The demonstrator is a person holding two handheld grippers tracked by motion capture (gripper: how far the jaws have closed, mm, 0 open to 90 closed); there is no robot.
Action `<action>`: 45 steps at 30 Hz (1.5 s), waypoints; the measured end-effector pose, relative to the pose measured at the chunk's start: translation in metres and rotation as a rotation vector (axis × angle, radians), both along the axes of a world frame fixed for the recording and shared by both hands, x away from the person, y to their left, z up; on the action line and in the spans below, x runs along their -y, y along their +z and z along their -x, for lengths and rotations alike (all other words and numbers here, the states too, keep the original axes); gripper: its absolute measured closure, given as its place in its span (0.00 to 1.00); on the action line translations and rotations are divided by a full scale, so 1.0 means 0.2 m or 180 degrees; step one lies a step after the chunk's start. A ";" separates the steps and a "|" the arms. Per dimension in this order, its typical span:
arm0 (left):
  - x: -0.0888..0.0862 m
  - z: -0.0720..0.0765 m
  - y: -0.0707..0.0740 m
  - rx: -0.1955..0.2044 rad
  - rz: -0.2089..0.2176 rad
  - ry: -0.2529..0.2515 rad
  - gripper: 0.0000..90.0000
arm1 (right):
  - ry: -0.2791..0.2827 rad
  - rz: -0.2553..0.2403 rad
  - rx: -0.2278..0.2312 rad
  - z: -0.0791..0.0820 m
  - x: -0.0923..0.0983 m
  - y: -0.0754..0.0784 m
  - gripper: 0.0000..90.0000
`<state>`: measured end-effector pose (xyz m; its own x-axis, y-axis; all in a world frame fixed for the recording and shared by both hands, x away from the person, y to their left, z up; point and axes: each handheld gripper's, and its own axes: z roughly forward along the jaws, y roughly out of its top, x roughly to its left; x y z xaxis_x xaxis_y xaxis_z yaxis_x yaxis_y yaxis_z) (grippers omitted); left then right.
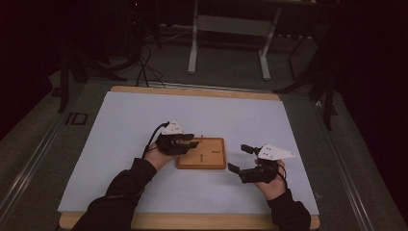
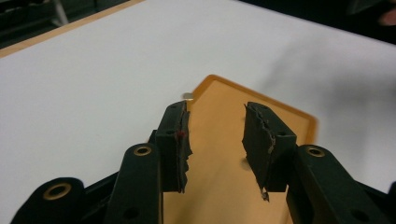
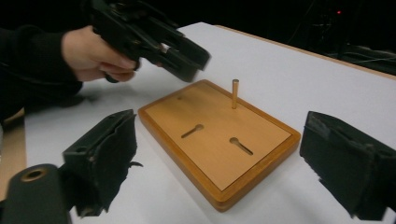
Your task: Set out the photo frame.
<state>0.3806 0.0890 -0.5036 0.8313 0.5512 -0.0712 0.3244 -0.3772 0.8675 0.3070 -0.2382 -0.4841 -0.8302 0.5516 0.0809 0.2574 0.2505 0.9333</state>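
A flat wooden board lies on the white sheet. It has two keyhole slots and one upright wooden peg near its far edge. My left gripper hovers over the board's left end, jaws apart with nothing between them. In the left gripper view the board shows under and beyond the left gripper. My right gripper is just right of the board, jaws wide and empty. The right gripper view has the board between the right gripper jaws' lines, farther off, and the left gripper above it.
The white sheet covers a wooden table with bare room all around the board. Beyond the table's far edge stand a white frame's legs and floor cables in the dark.
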 end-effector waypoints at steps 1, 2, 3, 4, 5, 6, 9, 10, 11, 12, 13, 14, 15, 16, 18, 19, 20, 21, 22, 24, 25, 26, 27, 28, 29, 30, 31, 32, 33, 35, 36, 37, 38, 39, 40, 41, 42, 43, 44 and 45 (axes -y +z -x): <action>0.01 -0.01 -0.01 0.0006 -0.0042 0.0023 0.67 | -0.0005 0.0008 0.0009 0.00 0.00 0.00 0.14; 0.02 -0.03 -0.02 0.0010 -0.0045 0.0001 0.67 | 0.0001 0.0019 0.0007 0.00 0.00 0.00 0.14; 0.03 -0.04 -0.02 0.0011 -0.0047 0.0002 0.67 | -0.0001 0.0021 0.0012 0.00 0.00 0.00 0.14; 0.04 -0.05 -0.03 0.0019 -0.0073 0.0010 0.68 | 0.0006 0.0021 0.0008 0.00 0.00 0.00 0.14; 0.05 -0.06 -0.03 0.0016 -0.0056 -0.0006 0.68 | 0.0018 0.0027 0.0001 0.00 0.00 0.00 0.14; 0.06 -0.07 -0.04 0.0026 -0.0075 -0.0004 0.68 | 0.0023 0.0032 0.0002 0.00 0.00 0.00 0.14; 0.08 -0.09 -0.04 0.0049 -0.0110 -0.0021 0.69 | 0.0037 0.0033 -0.0015 0.00 -0.01 0.00 0.14; 0.08 -0.10 -0.05 0.0048 -0.0098 -0.0037 0.70 | 0.0057 0.0043 -0.0031 0.00 -0.01 0.00 0.14; 0.08 -0.11 -0.05 0.0063 -0.0118 -0.0040 0.70 | 0.0065 0.0045 -0.0035 0.00 -0.01 -0.01 0.14; 0.09 -0.12 -0.05 0.0095 -0.0140 -0.0034 0.70 | 0.0079 0.0048 -0.0035 0.00 -0.02 -0.01 0.14; 0.09 -0.12 -0.05 0.0105 -0.0141 -0.0065 0.70 | 0.0100 0.0051 -0.0042 0.00 -0.02 -0.01 0.15; 0.09 -0.13 -0.06 0.0109 -0.0150 -0.0071 0.72 | 0.0106 0.0057 -0.0043 0.00 -0.02 -0.01 0.15; 0.09 -0.13 -0.06 0.0109 -0.0162 -0.0079 0.72 | 0.0122 0.0059 -0.0047 0.01 -0.03 -0.01 0.15; 0.10 -0.13 -0.06 0.0121 -0.0166 -0.0081 0.73 | 0.0144 0.0062 -0.0064 0.01 -0.03 -0.01 0.15; 0.10 -0.14 -0.07 0.0102 -0.0205 -0.0088 0.74 | 0.0168 0.0093 -0.0074 0.01 -0.04 -0.02 0.16; 0.10 -0.14 -0.08 0.0095 -0.0207 -0.0097 0.74 | 0.0196 0.0092 -0.0091 0.01 -0.05 -0.02 0.16; 0.11 -0.15 -0.08 0.0086 -0.0212 -0.0089 0.74 | 0.0199 0.0088 -0.0087 0.01 -0.05 -0.03 0.16; 0.11 -0.15 -0.09 0.0084 -0.0199 -0.0101 0.76 | 0.0213 0.0087 -0.0089 0.01 -0.05 -0.03 0.16; 0.11 -0.15 -0.09 0.0102 -0.0202 -0.0108 0.76 | 0.0215 0.0095 -0.0085 0.01 -0.05 -0.03 0.16; 0.12 -0.14 -0.10 0.0135 -0.0233 -0.0131 0.77 | 0.0227 0.0098 -0.0088 0.01 -0.05 -0.03 0.17; 0.12 -0.14 -0.10 0.0136 -0.0262 -0.0131 0.79 | 0.0231 0.0108 -0.0092 0.01 -0.05 -0.03 0.18; 0.12 -0.15 -0.10 0.0124 -0.0244 -0.0133 0.79 | 0.0229 0.0113 -0.0094 0.01 -0.05 -0.03 0.18; 0.12 -0.15 -0.11 0.0115 -0.0241 -0.0146 0.80 | 0.0233 0.0117 -0.0103 0.01 -0.05 -0.03 0.18; 0.12 -0.15 -0.11 0.0122 -0.0252 -0.0138 0.82 | 0.0237 0.0119 -0.0116 0.01 -0.05 -0.04 0.18; 0.12 -0.15 -0.11 0.0121 -0.0246 -0.0146 0.83 | 0.0232 0.0125 -0.0122 0.01 -0.06 -0.04 0.18; 0.13 -0.15 -0.11 0.0131 -0.0241 -0.0145 0.86 | 0.0245 0.0126 -0.0133 0.01 -0.06 -0.04 0.18; 0.13 -0.15 -0.11 0.0145 -0.0237 -0.0145 0.86 | 0.0249 0.0122 -0.0139 0.01 -0.06 -0.04 0.18; 0.13 -0.15 -0.11 0.0148 -0.0235 -0.0154 0.86 | 0.0241 0.0119 -0.0132 0.01 -0.06 -0.04 0.18; 0.13 -0.15 -0.11 0.0153 -0.0236 -0.0152 0.87 | 0.0248 0.0123 -0.0136 0.00 -0.06 -0.04 0.18; 0.13 -0.15 -0.11 0.0139 -0.0233 -0.0134 0.90 | 0.0251 0.0162 -0.0130 0.00 -0.06 -0.04 0.18; 0.13 -0.16 -0.11 0.0121 -0.0218 -0.0139 0.92 | 0.0261 0.0172 -0.0133 0.00 -0.06 -0.04 0.18; 0.13 -0.16 -0.11 0.0121 -0.0218 -0.0139 0.92 | 0.0269 0.0192 -0.0127 0.00 -0.06 -0.04 0.18; 0.13 -0.16 -0.11 0.0102 -0.0202 -0.0141 0.92 | 0.0269 0.0192 -0.0127 0.00 -0.06 -0.04 0.18; 0.13 -0.16 -0.11 0.0096 -0.0197 -0.0145 0.92 | 0.0259 0.0231 -0.0110 0.00 -0.07 -0.04 0.18; 0.13 -0.16 -0.11 0.0093 -0.0207 -0.0156 0.92 | 0.0262 0.0272 -0.0093 0.01 -0.07 -0.04 0.21; 0.13 -0.17 -0.11 0.0078 -0.0204 -0.0161 0.93 | 0.0262 0.0354 -0.0051 0.01 -0.07 -0.04 0.22; 0.13 -0.17 -0.11 0.0061 -0.0195 -0.0169 0.93 | 0.0220 0.0412 -0.0001 0.01 -0.07 -0.04 0.22; 0.13 -0.17 -0.11 0.0061 -0.0195 -0.0169 0.93 | 0.0220 0.0412 -0.0001 0.01 -0.07 -0.04 0.22; 0.12 -0.18 -0.11 0.0035 -0.0209 -0.0220 0.93 | 0.0216 0.0432 -0.0011 0.01 -0.07 -0.04 0.26; 0.12 -0.19 -0.11 0.0018 -0.0202 -0.0234 0.93 | 0.0197 0.0511 -0.0011 0.01 -0.07 -0.05 0.30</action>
